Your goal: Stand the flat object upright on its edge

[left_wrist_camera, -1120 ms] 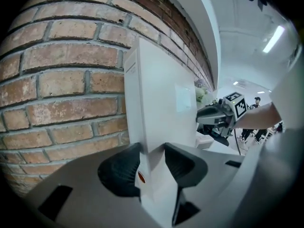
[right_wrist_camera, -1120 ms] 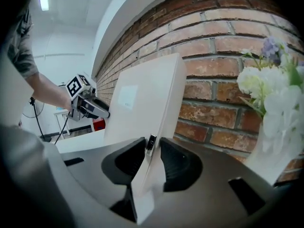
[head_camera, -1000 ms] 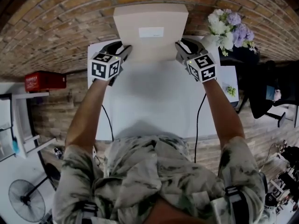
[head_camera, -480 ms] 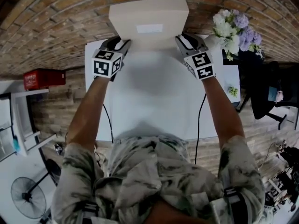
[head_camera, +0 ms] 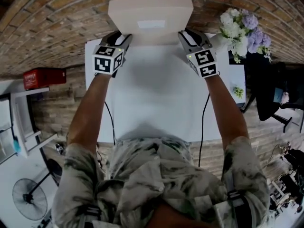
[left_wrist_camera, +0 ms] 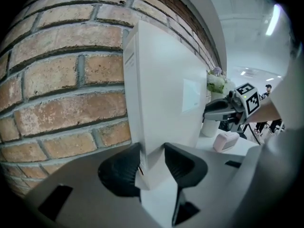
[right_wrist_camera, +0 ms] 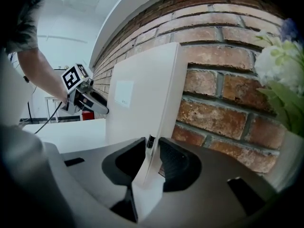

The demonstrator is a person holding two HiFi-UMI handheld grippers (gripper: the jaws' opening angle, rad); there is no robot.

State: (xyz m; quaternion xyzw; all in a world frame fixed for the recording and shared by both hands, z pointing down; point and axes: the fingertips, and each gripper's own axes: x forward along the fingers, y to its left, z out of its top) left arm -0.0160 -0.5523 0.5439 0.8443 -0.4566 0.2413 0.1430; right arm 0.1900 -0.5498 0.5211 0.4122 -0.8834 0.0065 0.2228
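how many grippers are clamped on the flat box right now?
2. The left gripper grips the flat box at its left edge; the right gripper grips its right edge. The box stands upright before the brick wall. Neither is hidden.

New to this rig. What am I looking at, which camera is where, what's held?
No robot: a person holds a two-jaw gripper in each hand. The head view looks down from a camera on the person's head; the two gripper views come from cameras riding on each gripper, looking along its jaws. A white table carries flowers at the right, beside a brick wall. The left gripper is shut on the left edge of a flat white box, the right gripper on its right edge; together they hold it upright close to the wall.
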